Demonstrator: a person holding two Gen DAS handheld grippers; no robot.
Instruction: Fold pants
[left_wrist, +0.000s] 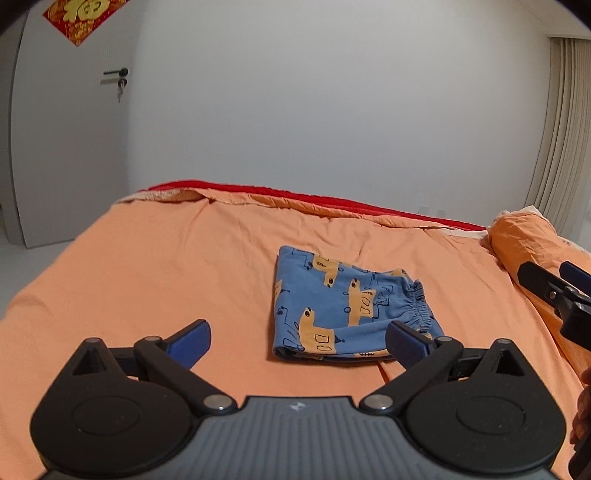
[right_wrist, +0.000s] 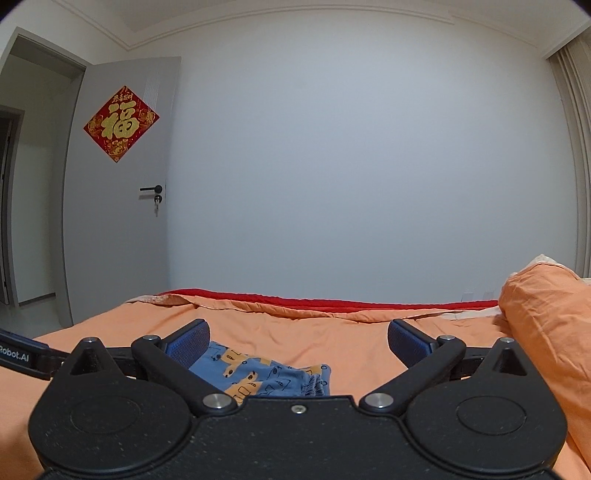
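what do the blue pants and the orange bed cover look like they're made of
The pants look like thin, soft knit cotton with a matte finish: they lie limp and flat, the waistband gathers into fine elastic ruffles, and the orange pattern seems printed. The bed cover looks like matte woven cotton or a blend, judging by its crisp shallow creases and lack of sheen. Neither fibre can be confirmed by look alone.

Bare orange bedspread (left_wrist: 147, 266) around pants (left_wrist: 343, 310); pillow (left_wrist: 524, 243) rightward.

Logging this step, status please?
Left gripper and right gripper open, empty. Pants folded, flat on bed. Nothing in the way.
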